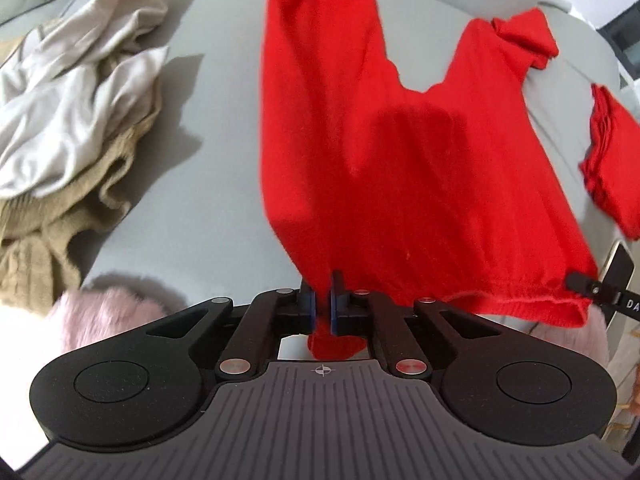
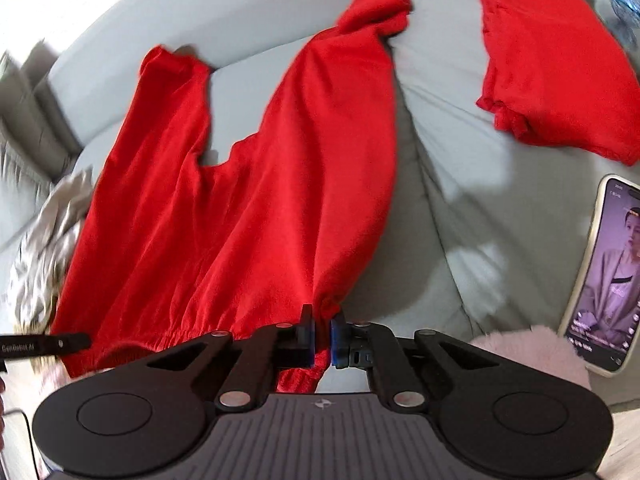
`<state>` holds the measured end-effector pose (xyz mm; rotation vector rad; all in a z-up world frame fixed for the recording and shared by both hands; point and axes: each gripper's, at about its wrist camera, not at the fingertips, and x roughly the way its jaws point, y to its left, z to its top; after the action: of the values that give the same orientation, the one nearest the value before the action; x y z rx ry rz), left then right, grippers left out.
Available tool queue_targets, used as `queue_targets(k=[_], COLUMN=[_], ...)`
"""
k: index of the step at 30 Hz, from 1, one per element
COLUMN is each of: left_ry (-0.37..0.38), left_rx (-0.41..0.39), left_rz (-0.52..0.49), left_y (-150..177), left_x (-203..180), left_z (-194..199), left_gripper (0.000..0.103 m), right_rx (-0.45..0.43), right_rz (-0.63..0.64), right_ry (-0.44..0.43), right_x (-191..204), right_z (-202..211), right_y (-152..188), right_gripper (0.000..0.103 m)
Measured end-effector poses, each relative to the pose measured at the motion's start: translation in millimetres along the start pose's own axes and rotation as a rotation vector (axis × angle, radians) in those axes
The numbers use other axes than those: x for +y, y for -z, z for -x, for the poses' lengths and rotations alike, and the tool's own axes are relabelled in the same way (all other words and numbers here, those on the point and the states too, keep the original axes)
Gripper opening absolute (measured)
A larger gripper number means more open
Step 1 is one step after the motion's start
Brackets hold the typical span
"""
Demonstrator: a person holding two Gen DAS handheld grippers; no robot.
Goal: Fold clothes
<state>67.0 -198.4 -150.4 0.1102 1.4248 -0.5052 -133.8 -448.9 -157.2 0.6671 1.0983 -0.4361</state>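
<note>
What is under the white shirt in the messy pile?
A tan knit garment lies under the white shirt, sticking out below it. Grey cushion shows beside them. Anything deeper is covered.

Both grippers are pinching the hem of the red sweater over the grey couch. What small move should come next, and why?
Probably carry the hem forward toward the collar. The left gripper and right gripper each clamp a hem corner of the red sweater, whose body and sleeves lie spread on the couch.

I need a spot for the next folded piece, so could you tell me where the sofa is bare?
Bare grey sofa lies between the red sweater and the folded red garment; a narrower strip separates the sweater from the crumpled pile of clothes. The phone crowds the near right.
</note>
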Motion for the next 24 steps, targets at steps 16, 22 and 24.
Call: queue_targets(k=[16, 22, 24], left_ry=[0.003, -0.093, -0.09], left_rx=[0.089, 0.077, 0.041], left_rz=[0.052, 0.004, -0.013], left_y=[91, 87, 90], left_x=[24, 17, 16], left_z=[-30, -35, -23], left_gripper=[0.007, 0.047, 0.054], right_rx=[0.115, 0.126, 0.099], right_rz=[0.104, 0.1, 0.146], right_ry=[0.054, 0.059, 0.068], right_x=[2, 8, 16], right_z=[5, -4, 9], right_y=[71, 70, 70], right_gripper=[0.006, 0.034, 0.047])
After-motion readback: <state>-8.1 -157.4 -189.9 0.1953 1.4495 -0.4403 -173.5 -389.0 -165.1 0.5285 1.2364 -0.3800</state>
